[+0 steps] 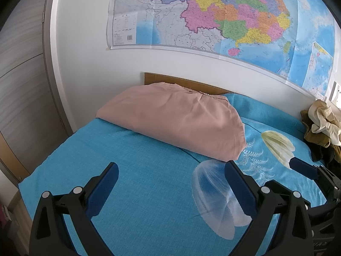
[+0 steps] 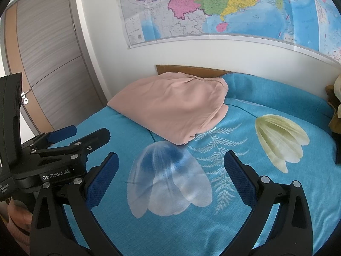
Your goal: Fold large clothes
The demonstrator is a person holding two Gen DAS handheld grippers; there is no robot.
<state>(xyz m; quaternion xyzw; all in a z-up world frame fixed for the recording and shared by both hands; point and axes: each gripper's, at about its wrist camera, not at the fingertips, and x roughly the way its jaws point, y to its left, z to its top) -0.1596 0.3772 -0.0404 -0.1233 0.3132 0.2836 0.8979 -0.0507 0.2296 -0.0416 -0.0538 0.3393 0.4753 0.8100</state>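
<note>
Hovering wide open, empty: left tool (image 1: 171,175), right tool (image 2: 171,163) | folded pink garment (image 1: 170,119) beyond | clothes pile (image 1: 321,125) clear only in left view

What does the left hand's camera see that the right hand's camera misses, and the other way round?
Only the left wrist view shows the crumpled cream and olive clothes fully, piled at the bed's right edge. Only the right wrist view shows the door's handle. Both show the folded pink garment on the blue floral bedsheet, the wall map, and open grippers.
</note>
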